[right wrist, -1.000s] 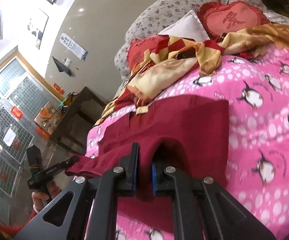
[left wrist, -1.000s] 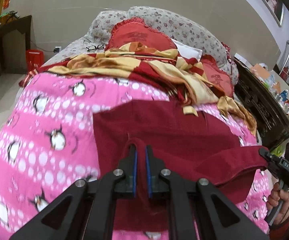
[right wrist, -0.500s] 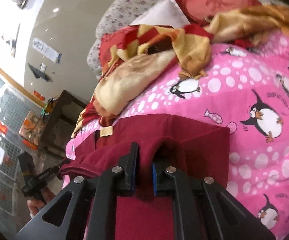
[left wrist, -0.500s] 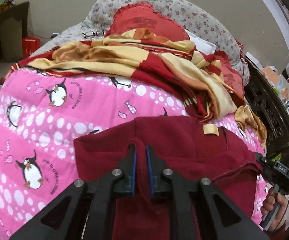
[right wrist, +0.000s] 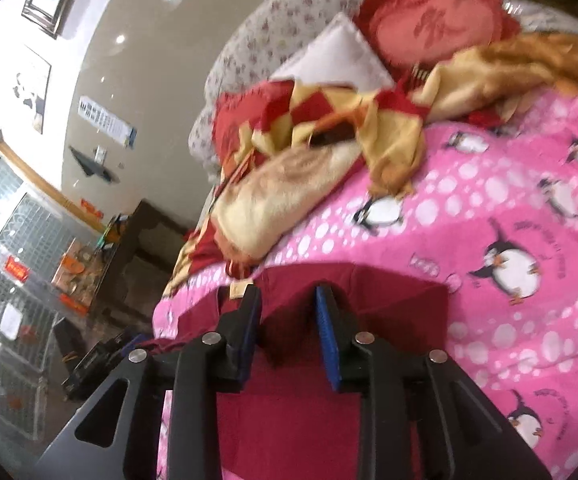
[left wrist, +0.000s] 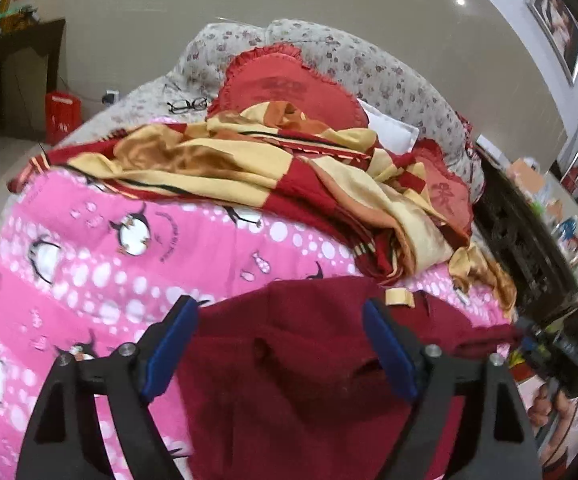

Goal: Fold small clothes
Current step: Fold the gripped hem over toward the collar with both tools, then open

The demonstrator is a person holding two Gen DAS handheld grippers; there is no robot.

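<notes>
Lying crosswise on the bed, the maroon garment [left wrist: 301, 360] sits under both just-parted tools.

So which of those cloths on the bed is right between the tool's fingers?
The plain dark red garment, lying between the left gripper's open fingers; the red-and-yellow checked blanket lies farther back.

Garment [left wrist: 297, 344]: flat on the quilt [left wrist: 101, 248], at its near end.
Blanket [left wrist: 249, 168]: heaped on the quilt, behind the garment.
Pillows [left wrist: 289, 84]: behind the blanket, at the head of the bed.
Glasses [left wrist: 187, 105]: left of the pillows.
Cabinet [left wrist: 529, 256]: right of the bed.
</notes>
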